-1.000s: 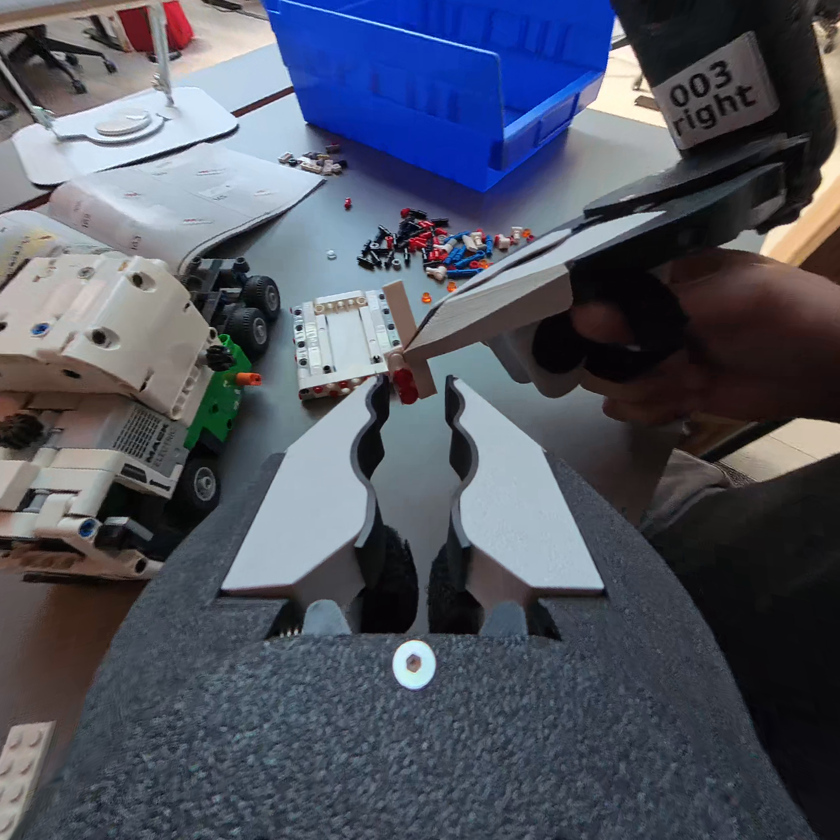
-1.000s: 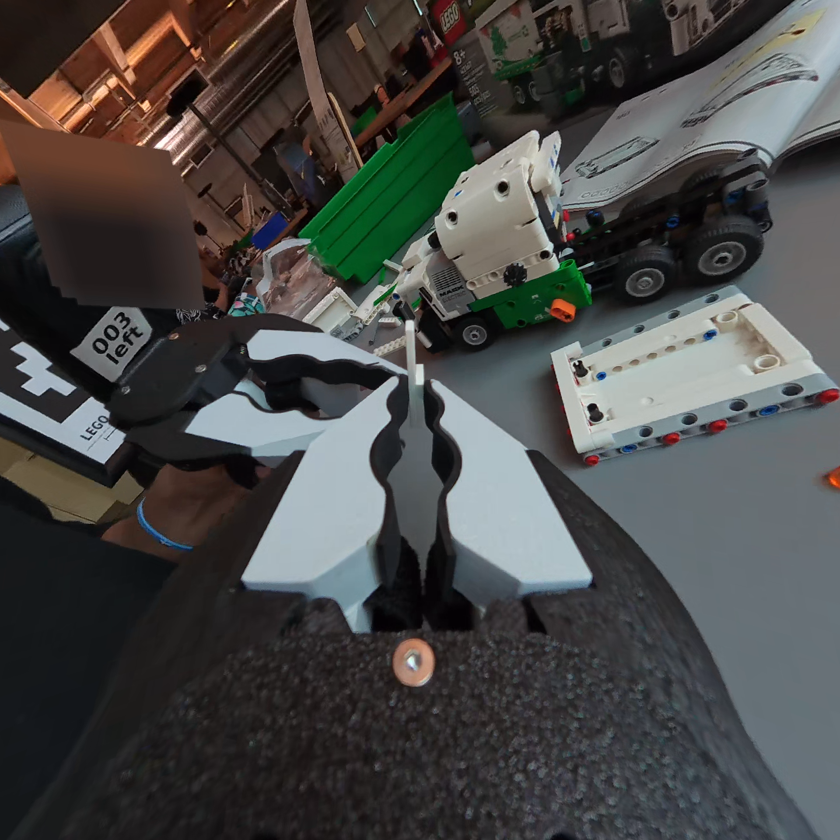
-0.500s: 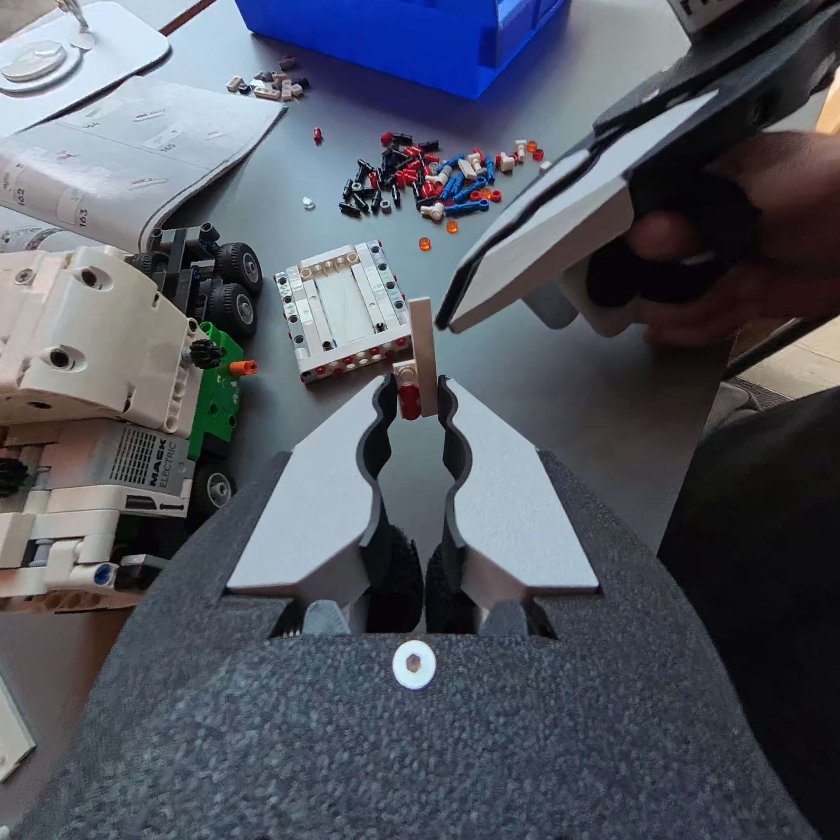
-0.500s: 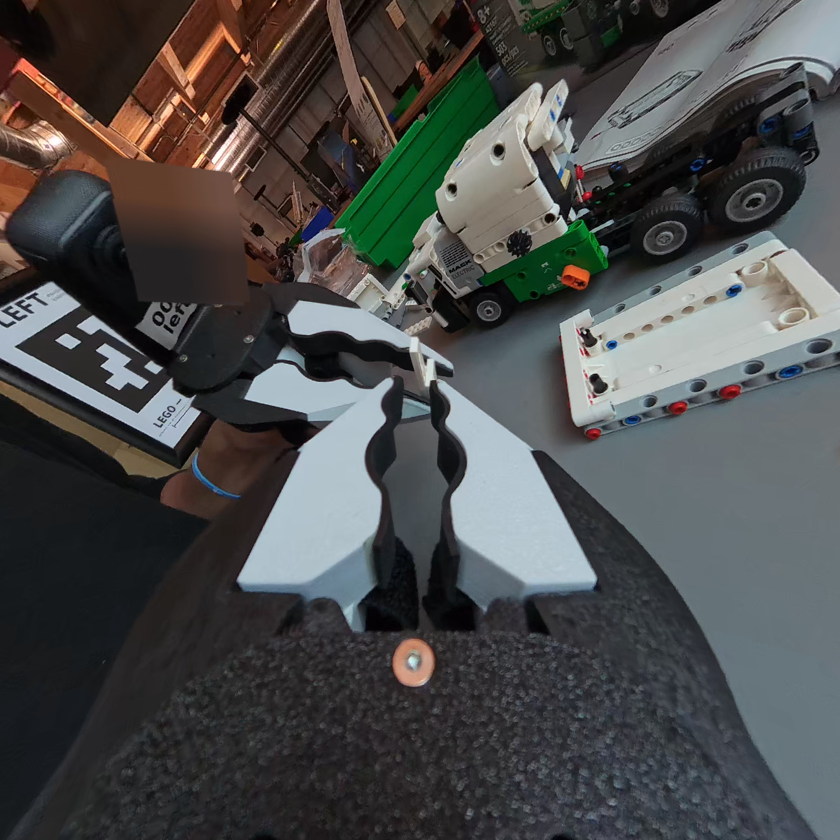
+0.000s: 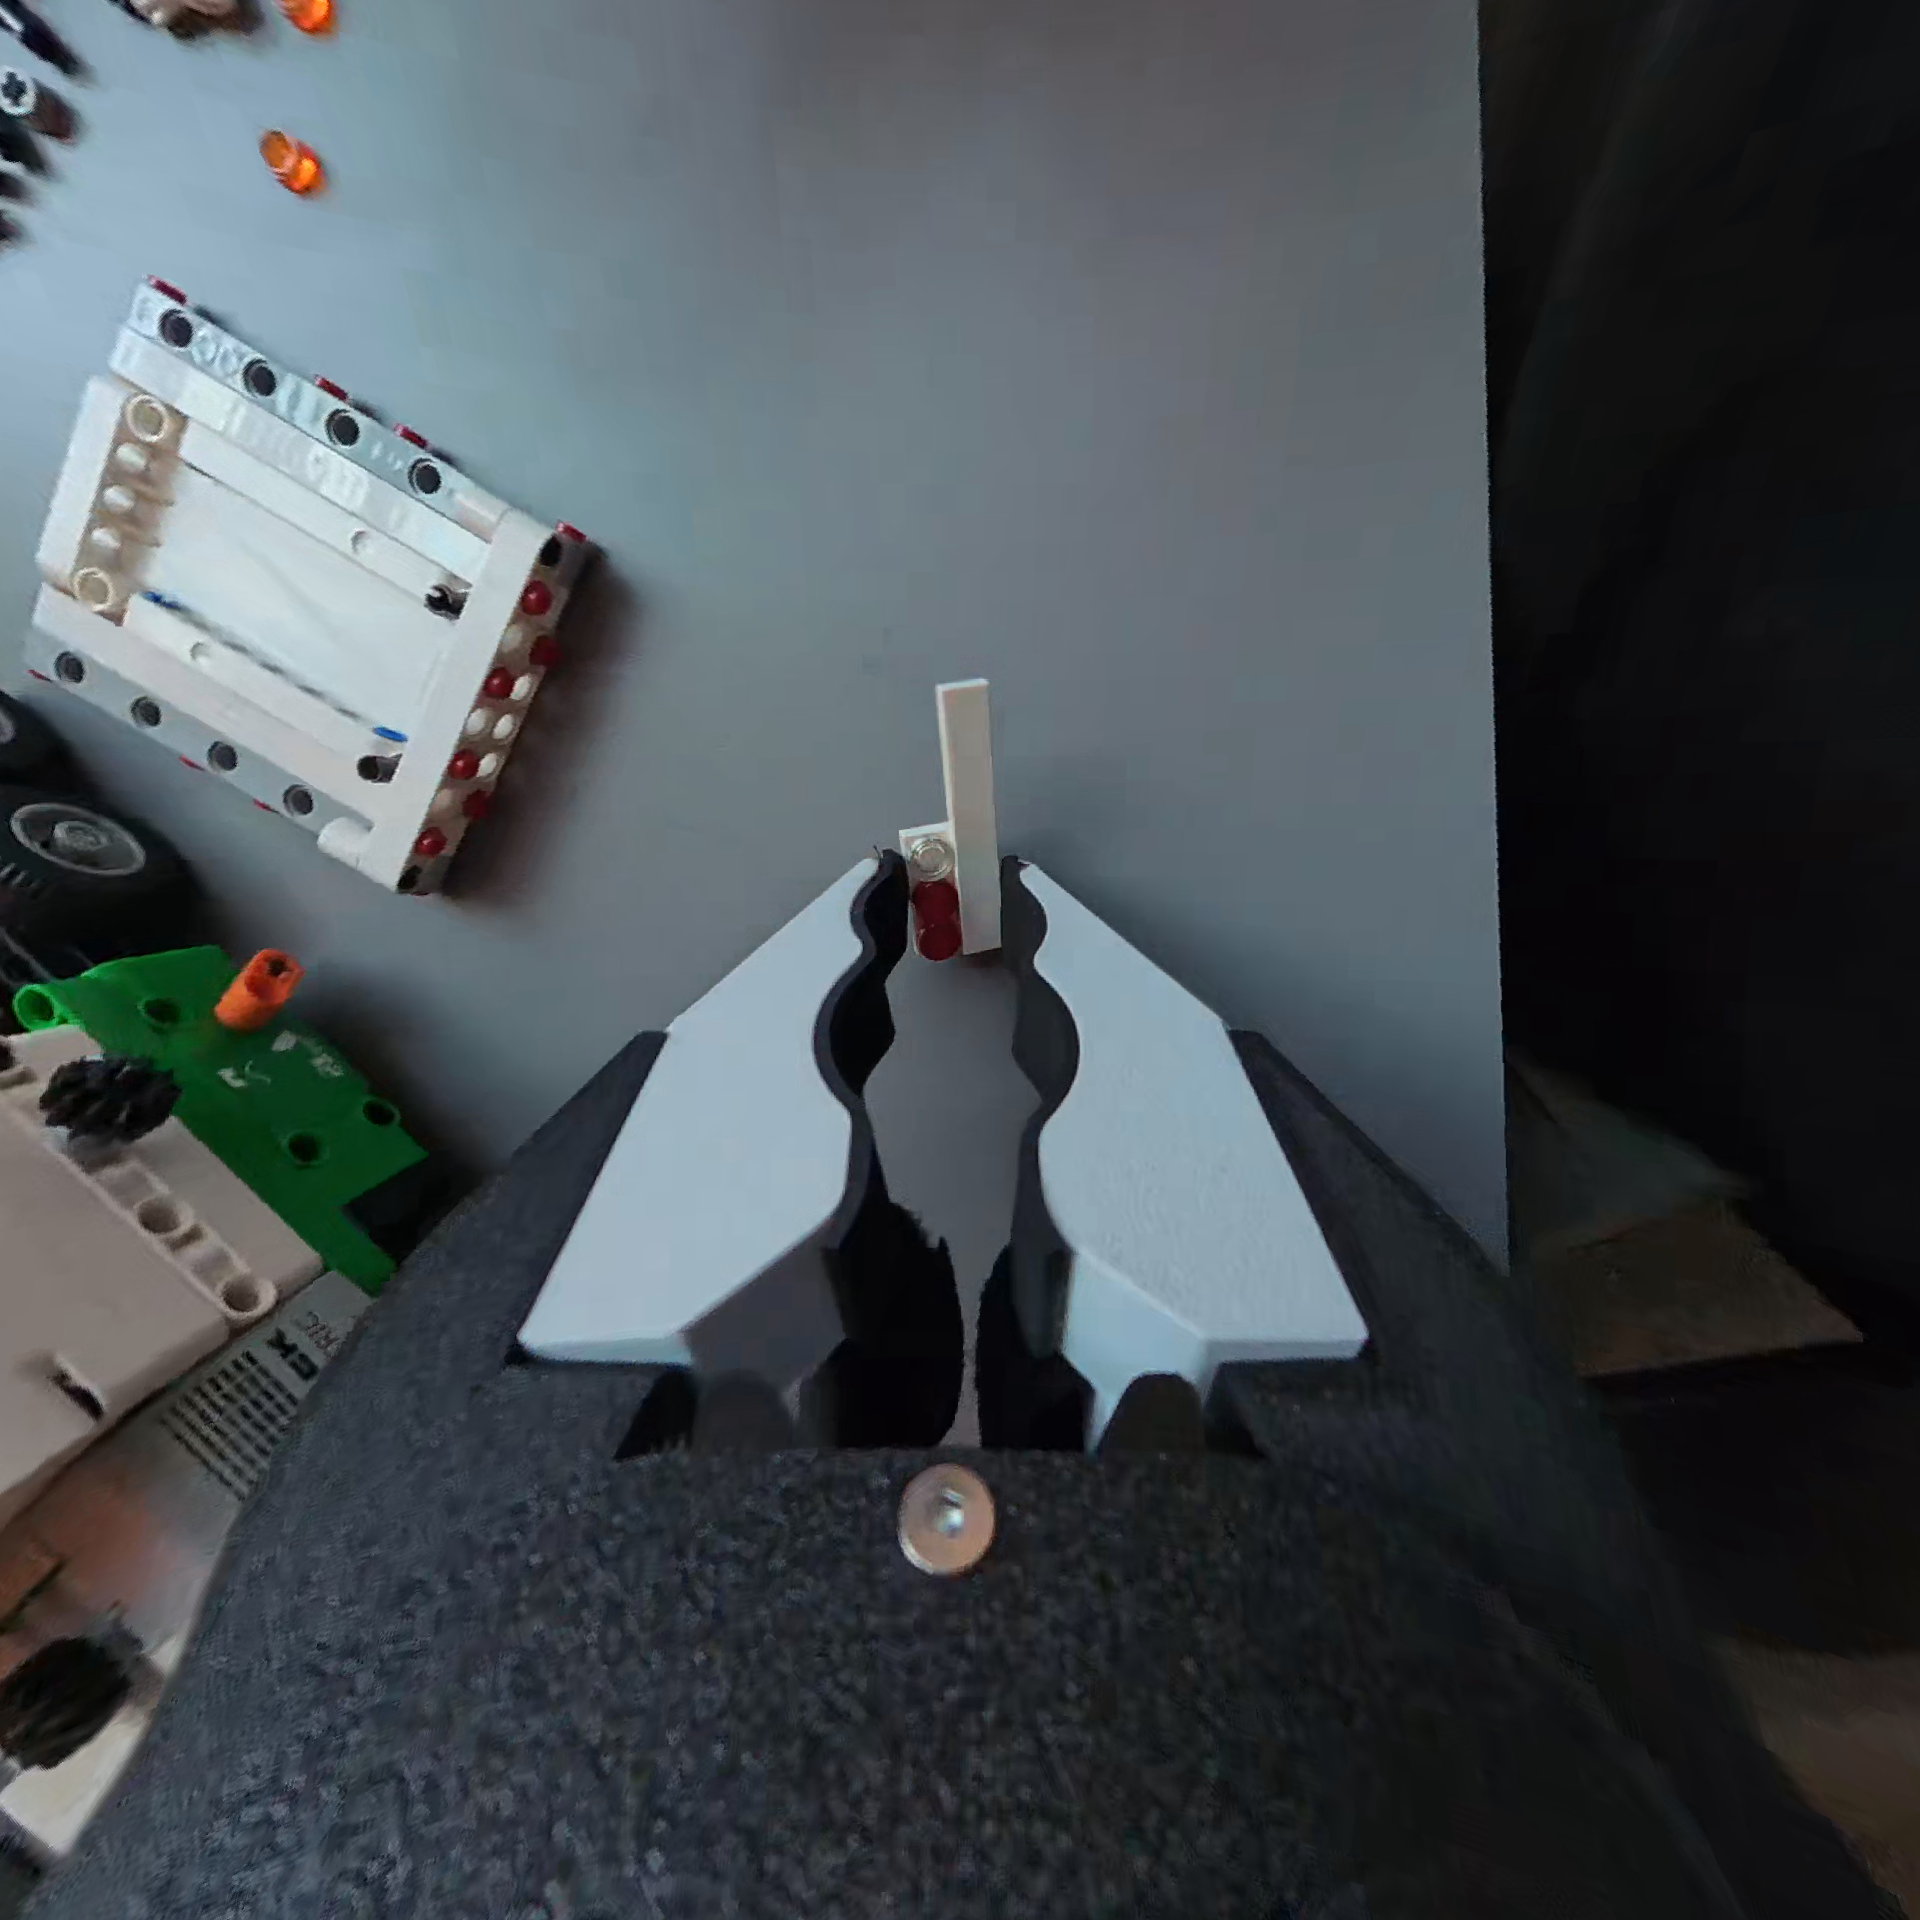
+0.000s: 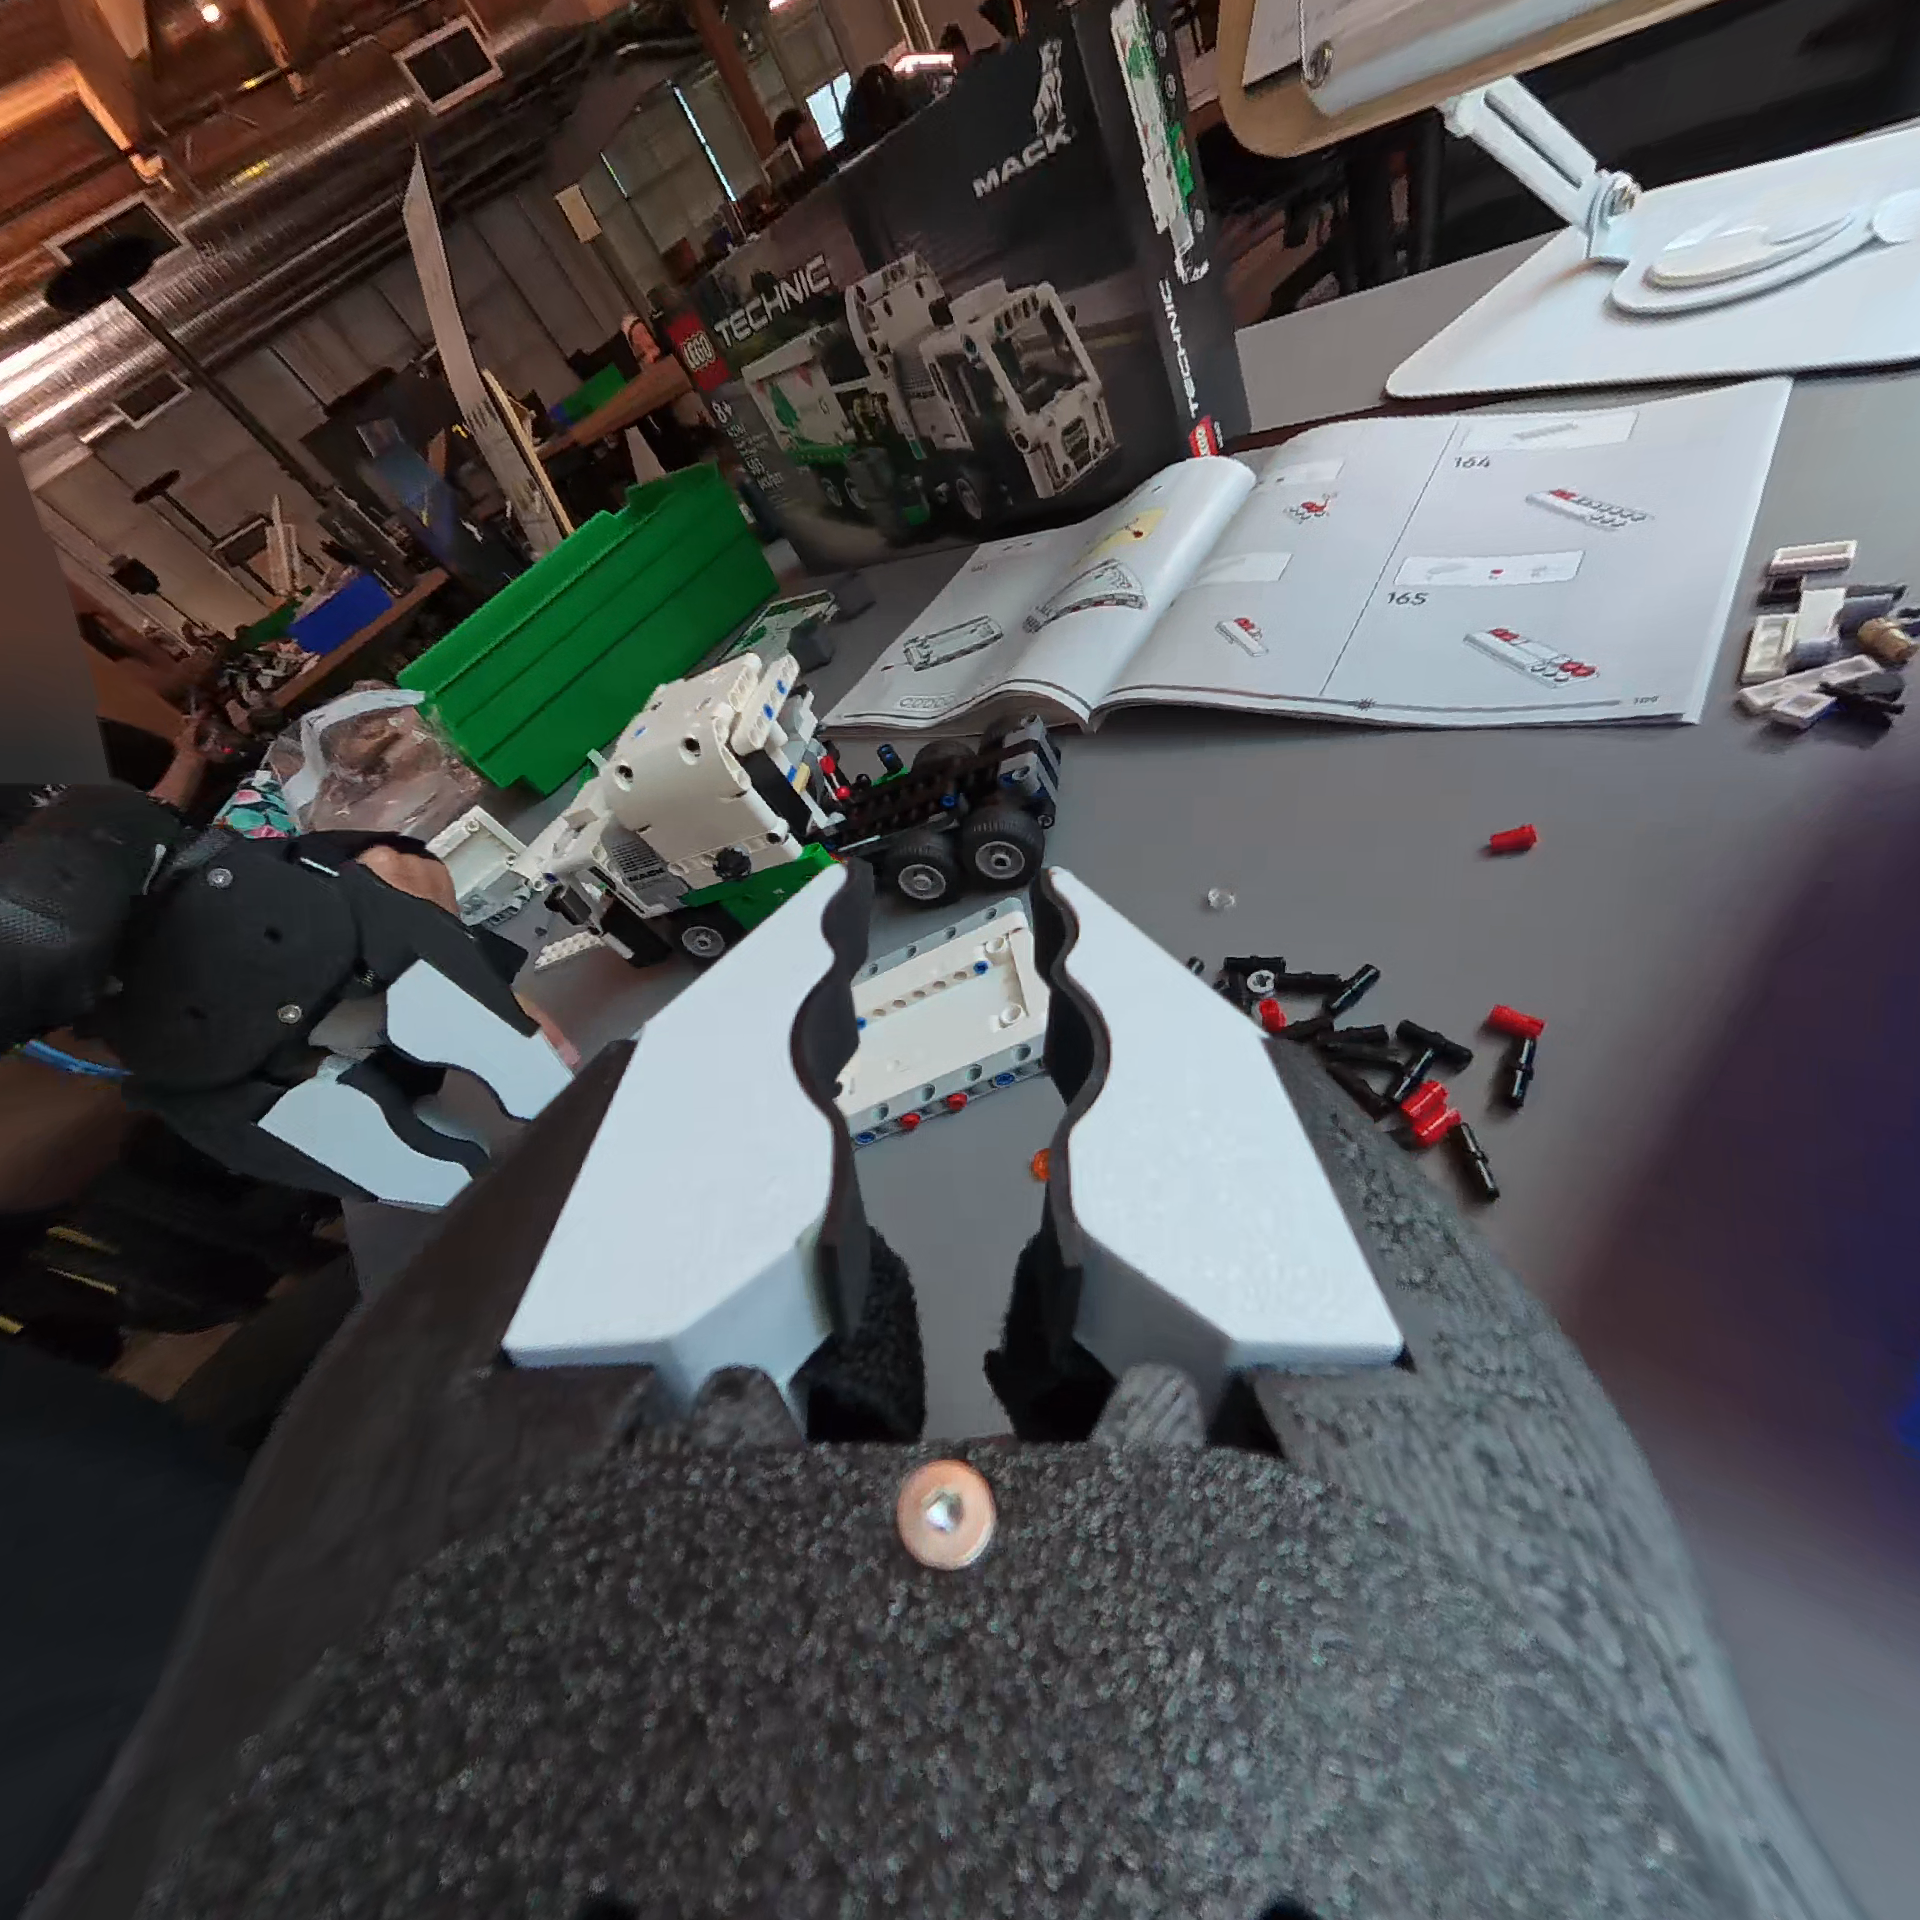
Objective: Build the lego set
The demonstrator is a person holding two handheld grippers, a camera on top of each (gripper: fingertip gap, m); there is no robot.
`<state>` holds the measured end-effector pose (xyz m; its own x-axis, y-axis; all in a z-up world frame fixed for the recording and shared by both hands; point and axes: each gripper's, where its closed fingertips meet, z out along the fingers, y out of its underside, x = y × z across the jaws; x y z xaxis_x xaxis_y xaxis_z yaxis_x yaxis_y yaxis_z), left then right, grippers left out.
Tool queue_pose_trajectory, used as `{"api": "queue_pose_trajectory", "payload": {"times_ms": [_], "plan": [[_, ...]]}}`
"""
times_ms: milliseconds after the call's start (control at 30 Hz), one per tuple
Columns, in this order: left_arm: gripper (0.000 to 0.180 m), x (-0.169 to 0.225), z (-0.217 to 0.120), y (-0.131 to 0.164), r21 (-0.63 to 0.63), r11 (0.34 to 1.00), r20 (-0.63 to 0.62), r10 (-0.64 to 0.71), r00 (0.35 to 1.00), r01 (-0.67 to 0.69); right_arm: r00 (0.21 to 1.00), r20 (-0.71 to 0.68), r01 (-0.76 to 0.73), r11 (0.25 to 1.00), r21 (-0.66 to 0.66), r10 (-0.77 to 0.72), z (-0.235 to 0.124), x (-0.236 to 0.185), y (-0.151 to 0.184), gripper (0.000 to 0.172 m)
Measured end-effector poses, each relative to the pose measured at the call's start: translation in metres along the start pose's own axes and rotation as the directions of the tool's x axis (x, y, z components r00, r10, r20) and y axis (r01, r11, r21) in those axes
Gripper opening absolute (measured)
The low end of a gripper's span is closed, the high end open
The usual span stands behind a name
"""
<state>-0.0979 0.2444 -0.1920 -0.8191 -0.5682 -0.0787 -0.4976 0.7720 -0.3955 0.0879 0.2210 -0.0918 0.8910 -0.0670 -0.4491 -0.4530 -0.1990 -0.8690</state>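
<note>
My left gripper [image 5: 954,883] is shut on a small white plate piece [image 5: 971,810] with red studs and a clear stud on its side. The long white strip sticks up past the fingertips, above the grey table [image 5: 1039,416]. A white and grey frame panel [image 5: 291,592] lies to the left of it. My right gripper [image 6: 948,894] is open and empty, hovering over the same frame panel [image 6: 945,1018]. The left gripper [image 6: 416,1081] shows at the left of the right wrist view.
A white and green toy truck [image 6: 727,831] stands left of the panel. An open instruction booklet [image 6: 1351,561], a set box [image 6: 987,343] and a green bin [image 6: 603,623] lie behind. Loose black and red pins [image 6: 1392,1060] lie on the right. The table edge [image 5: 1486,727] is close on the right. The gap from one gripper's tips to the other's is roughly 20 centimetres.
The right gripper let go of the white plate piece, drew back and opened wider. The left gripper closed on the piece and carried it toward the table's near edge.
</note>
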Motion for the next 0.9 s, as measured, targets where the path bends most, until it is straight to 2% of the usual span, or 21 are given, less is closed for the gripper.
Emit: {"api": "queue_pose_trajectory", "payload": {"times_ms": [33, 133, 467, 900], "plan": [[0.017, 0.0, 0.0, 0.001, -0.016, 1.0, -0.016, 0.02, 1.0, -0.021, 1.0, -0.015, 0.021, 1.0, 0.001, -0.021, 0.0, 0.001, -0.001, 0.03], [0.017, -0.003, -0.001, 0.004, -0.064, 0.996, -0.052, 0.062, 0.997, -0.065, 0.997, -0.045, 0.069, 0.998, -0.003, -0.069, 0.001, 0.006, -0.001, 0.029], [0.017, -0.006, -0.001, 0.005, -0.094, 0.988, -0.165, 0.105, 0.981, -0.122, 1.0, 0.015, 0.015, 0.999, -0.029, -0.015, 0.006, 0.007, 0.006, 0.029], [0.017, -0.009, -0.002, 0.005, -0.137, 0.98, -0.147, 0.121, 0.982, -0.142, 0.998, 0.063, 0.019, 0.997, -0.072, -0.015, 0.009, -0.007, 0.015, 0.029]]}}
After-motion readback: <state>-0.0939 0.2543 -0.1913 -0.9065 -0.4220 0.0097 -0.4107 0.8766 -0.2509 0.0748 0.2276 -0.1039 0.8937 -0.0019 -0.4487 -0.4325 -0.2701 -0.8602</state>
